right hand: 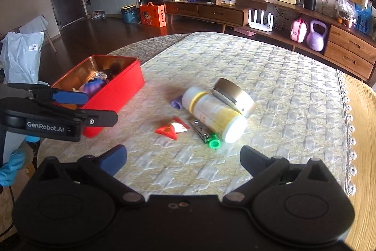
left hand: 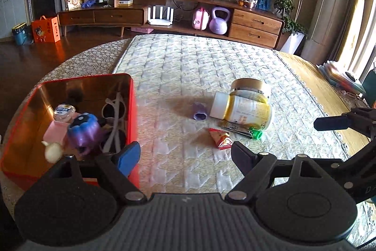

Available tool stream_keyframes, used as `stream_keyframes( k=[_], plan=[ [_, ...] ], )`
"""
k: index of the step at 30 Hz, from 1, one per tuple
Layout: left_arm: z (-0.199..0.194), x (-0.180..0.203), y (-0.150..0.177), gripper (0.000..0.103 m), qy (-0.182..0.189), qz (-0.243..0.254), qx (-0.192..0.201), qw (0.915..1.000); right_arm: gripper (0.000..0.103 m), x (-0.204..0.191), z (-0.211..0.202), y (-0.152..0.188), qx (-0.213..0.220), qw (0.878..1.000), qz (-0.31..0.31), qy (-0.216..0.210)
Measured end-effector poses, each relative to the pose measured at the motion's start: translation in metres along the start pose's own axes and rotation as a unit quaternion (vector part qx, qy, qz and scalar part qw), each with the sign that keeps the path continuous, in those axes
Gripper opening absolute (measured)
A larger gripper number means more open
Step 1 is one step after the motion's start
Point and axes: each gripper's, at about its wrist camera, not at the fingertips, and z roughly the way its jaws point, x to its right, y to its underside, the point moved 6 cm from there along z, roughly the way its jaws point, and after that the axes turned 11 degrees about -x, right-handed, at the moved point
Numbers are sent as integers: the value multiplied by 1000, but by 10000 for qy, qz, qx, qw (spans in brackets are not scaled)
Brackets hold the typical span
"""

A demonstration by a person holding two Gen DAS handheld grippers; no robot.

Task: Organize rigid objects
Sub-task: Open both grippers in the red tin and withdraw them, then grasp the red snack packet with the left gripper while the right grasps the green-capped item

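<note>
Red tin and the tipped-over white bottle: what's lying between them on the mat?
Only a small purple piece, close by the bottle's cap. The rest of the mat toward the red tin is bare. Both wrist views show it.

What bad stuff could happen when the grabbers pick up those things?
The bottle lies on its side touching the gold-lidded jar, so a nudge might roll it. The nail clipper sits right against it, thin and hard to pinch. The red tin already looks crowded.
</note>
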Motion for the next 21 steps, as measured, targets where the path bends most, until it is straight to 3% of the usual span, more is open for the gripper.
stream_keyframes(
  k=[10,15,21],
  plan=[
    [44,30,-8,84,1,76,-248,9997,95,24,36,2,-143,9998,3,98],
    [62,34,-12,84,10,22,-347,9994,79,30,54,2,-244,9997,47,28],
    [75,36,-15,84,14,-61,-403,9992,67,31,65,-1,-288,9996,-9,20]
  ],
)
